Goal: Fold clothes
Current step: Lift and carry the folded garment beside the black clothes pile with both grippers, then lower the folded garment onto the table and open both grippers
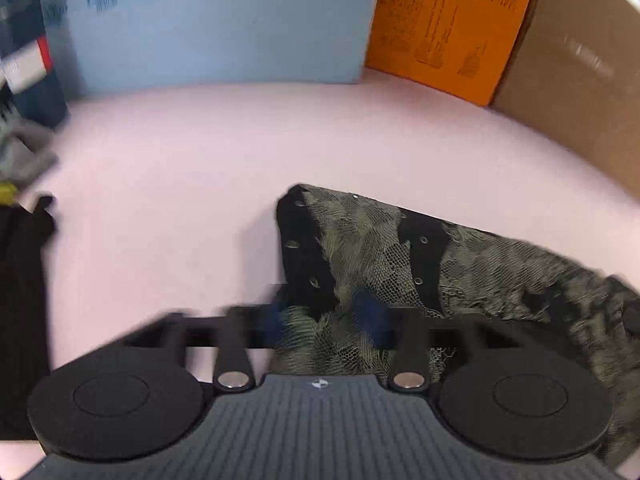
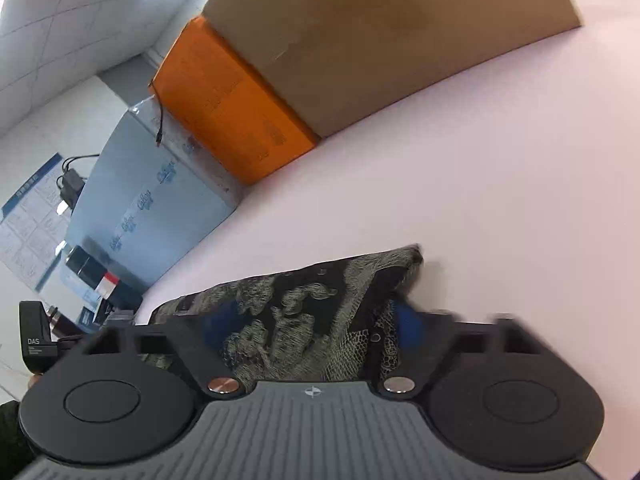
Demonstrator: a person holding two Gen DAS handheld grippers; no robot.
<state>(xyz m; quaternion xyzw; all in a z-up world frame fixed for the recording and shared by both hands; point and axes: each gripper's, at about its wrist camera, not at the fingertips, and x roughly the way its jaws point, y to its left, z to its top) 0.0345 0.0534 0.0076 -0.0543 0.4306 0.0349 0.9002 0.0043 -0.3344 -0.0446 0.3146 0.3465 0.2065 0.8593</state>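
Table (image 1: 200, 152): I am working over a pale pink surface, and it is taking up most of both wrist views.
Backdrop: a blue printed board (image 1: 216, 28), an orange box (image 1: 444, 20) and a brown cardboard box (image 1: 572, 64) are standing along the far edge – I judge they are serving as a wall behind the folding area.
Side pile: a black garment (image 1: 20, 300) and something grey (image 1: 24, 156) are lying at the left edge, well apart from my work; probably other clothes, though I cannot say whether folded or waiting.
Garment (image 1: 400, 256): an olive lace piece with black eyelet bands is lying bunched near the table's near edge, its far side making a fairly straight line. I am reading it as partly folded, with both grippers reaching into it from opposite ends to carry the next fold.
Left gripper (image 1: 320, 316): its blue-tipped fingers (image 1: 372, 312) are standing somewhat apart with lace lying between and under them. They are blurring with motion, so I cannot tell whether they are closing on the cloth.
Right gripper (image 2: 312, 320): its fingers (image 2: 408, 320) are spread wide – lace is filling the gap and touching both sides, yet the jaws are not pinching it.
Risk: the open mesh could be snagging on a fingertip, so I am planning a slow closing.
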